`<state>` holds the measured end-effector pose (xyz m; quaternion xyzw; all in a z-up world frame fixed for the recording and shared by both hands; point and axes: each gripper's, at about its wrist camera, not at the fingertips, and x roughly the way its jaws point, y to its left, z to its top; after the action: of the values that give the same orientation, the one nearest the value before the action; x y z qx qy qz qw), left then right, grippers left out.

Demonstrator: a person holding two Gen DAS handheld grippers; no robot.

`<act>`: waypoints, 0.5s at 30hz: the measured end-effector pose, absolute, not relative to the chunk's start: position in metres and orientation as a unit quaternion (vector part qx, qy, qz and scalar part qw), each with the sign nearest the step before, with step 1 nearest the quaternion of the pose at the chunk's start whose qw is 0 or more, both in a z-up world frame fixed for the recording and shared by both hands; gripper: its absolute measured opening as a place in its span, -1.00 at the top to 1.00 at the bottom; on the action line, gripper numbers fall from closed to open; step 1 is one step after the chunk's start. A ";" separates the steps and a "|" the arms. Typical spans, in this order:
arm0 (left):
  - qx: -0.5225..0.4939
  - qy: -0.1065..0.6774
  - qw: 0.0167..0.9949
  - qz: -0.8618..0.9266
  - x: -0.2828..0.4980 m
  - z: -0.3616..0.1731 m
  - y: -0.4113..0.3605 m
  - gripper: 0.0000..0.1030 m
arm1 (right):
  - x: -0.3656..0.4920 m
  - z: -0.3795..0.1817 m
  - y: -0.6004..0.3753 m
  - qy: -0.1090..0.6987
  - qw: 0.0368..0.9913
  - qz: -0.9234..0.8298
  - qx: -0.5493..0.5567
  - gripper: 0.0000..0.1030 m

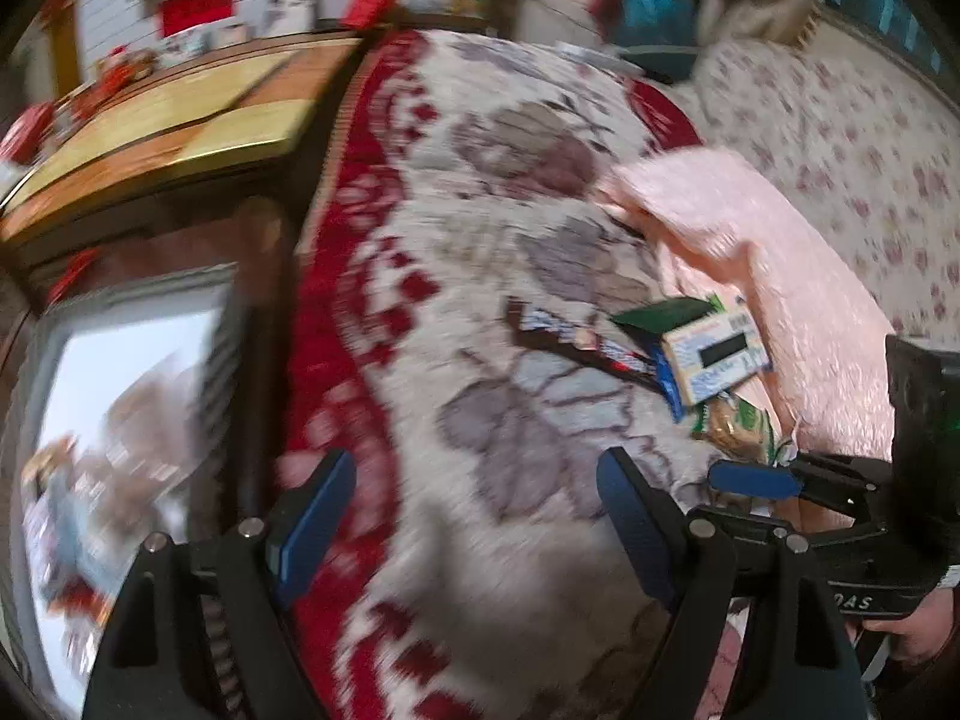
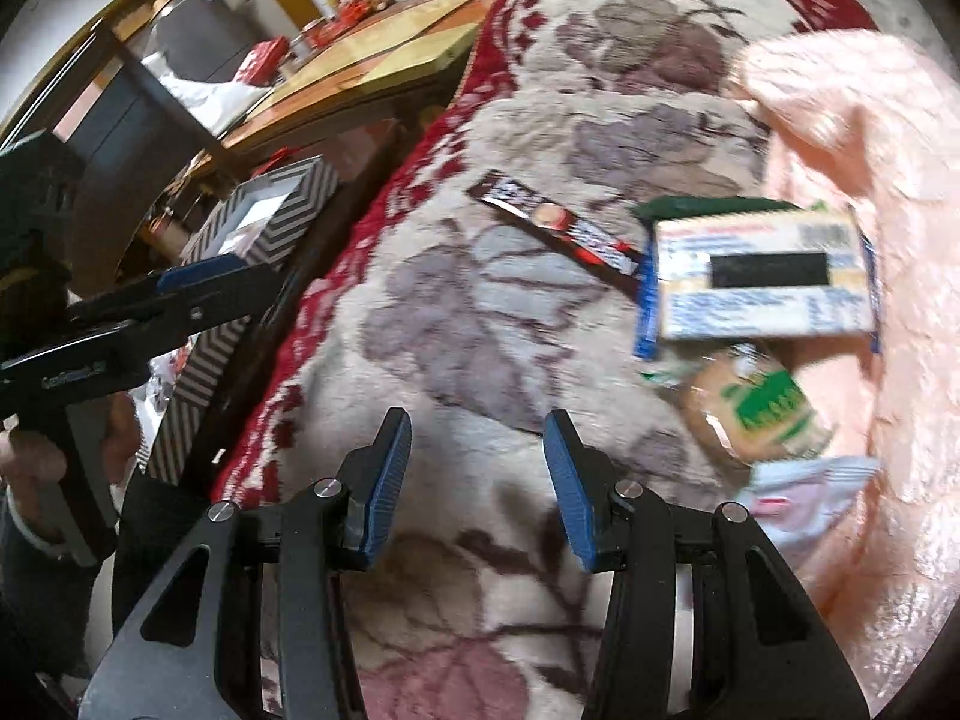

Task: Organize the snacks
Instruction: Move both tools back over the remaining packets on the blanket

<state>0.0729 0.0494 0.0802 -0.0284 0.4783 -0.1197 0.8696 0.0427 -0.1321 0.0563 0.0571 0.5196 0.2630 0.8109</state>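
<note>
Right, your right gripper point(image 2: 477, 480) and left gripper point(image 1: 474, 516) were both spread, empty; snack box point(image 2: 762, 276) at frame right looked light, stiff; grab its short sides.

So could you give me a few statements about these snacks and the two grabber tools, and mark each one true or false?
1. Both grippers, the left gripper and the right gripper, are open and hold nothing. True.
2. The long chocolate bar lies on the floral blanket. True.
3. The cream snack box sits alone, far from the other snacks. False: it lies over a green-labelled packet, and one end of the chocolate bar reaches it.
4. The striped box rests on top of the pink blanket. False: it stands off the bed's edge, on the left.
5. A white packet lies just below the green-labelled packet. True.
</note>
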 end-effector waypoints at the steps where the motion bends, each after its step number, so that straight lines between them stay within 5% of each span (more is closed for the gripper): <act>1: -0.024 0.483 0.866 -0.125 0.079 0.078 0.042 -0.64 | 0.044 0.056 -0.137 0.518 0.813 0.259 0.059 0.11; 15: -0.098 0.524 0.842 -0.075 0.166 0.044 -0.027 -0.64 | 0.049 0.061 -0.177 0.512 0.817 0.250 0.086 0.11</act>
<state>0.1655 -0.0273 0.0436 -0.0980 0.5244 -0.0749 0.8425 0.0492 -0.1766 0.0607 0.0856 0.5121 0.2500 0.8172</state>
